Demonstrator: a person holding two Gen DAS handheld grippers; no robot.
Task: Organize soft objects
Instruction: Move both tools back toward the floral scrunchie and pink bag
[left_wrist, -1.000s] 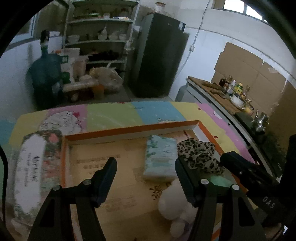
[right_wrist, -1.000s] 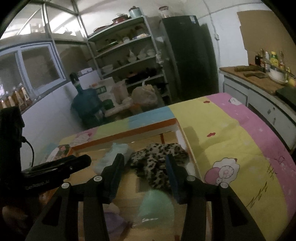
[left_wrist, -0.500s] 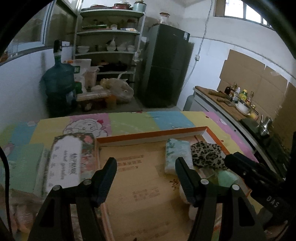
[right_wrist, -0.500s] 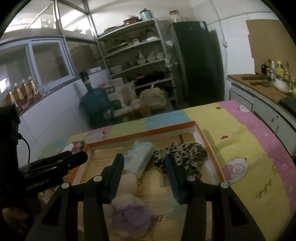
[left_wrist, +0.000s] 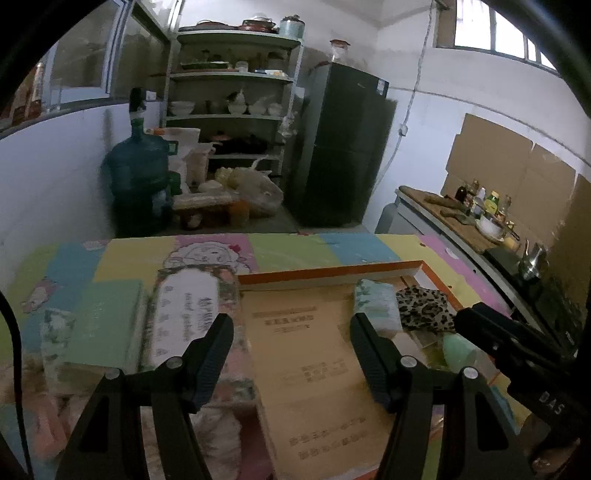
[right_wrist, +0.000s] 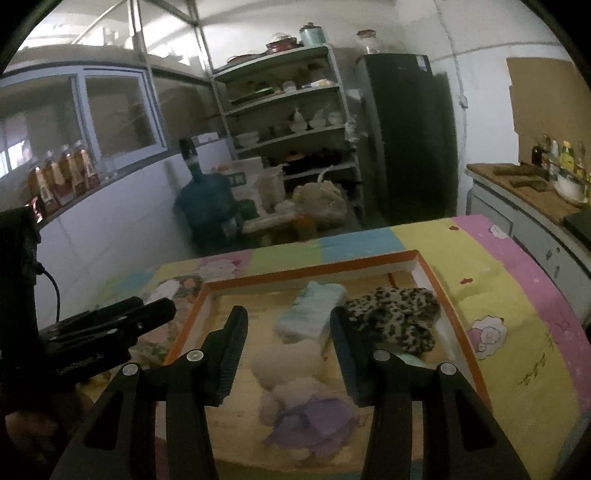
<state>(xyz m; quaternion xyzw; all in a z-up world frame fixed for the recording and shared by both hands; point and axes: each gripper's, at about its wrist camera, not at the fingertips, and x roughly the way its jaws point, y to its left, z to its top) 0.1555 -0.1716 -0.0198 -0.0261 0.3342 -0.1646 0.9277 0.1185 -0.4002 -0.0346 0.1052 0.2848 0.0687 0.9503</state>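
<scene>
Right now both grippers hang above a shallow cardboard tray (right_wrist: 458, 314) with an orange rim, set on a pastel play mat (right_wrist: 517, 280). Inside the tray lie a pale blue tissue pack (right_wrist: 312, 312), a leopard-print cloth (right_wrist: 399, 321) just beside it toward the tray's right wall, and a white plush toy (right_wrist: 291, 369) with a purple piece on it, nearer the camera. The right gripper (right_wrist: 288, 350) has its jaws spread wide with nothing between them, hovering over the plush toy. The left gripper (left_wrist: 291, 350) is likewise spread and holding nothing, over the tray's left edge. Left of the tray, on the mat, rests a flowery packet with a white label (left_wrist: 188, 314), and beside it a green packet (left_wrist: 103, 325).
</scene>
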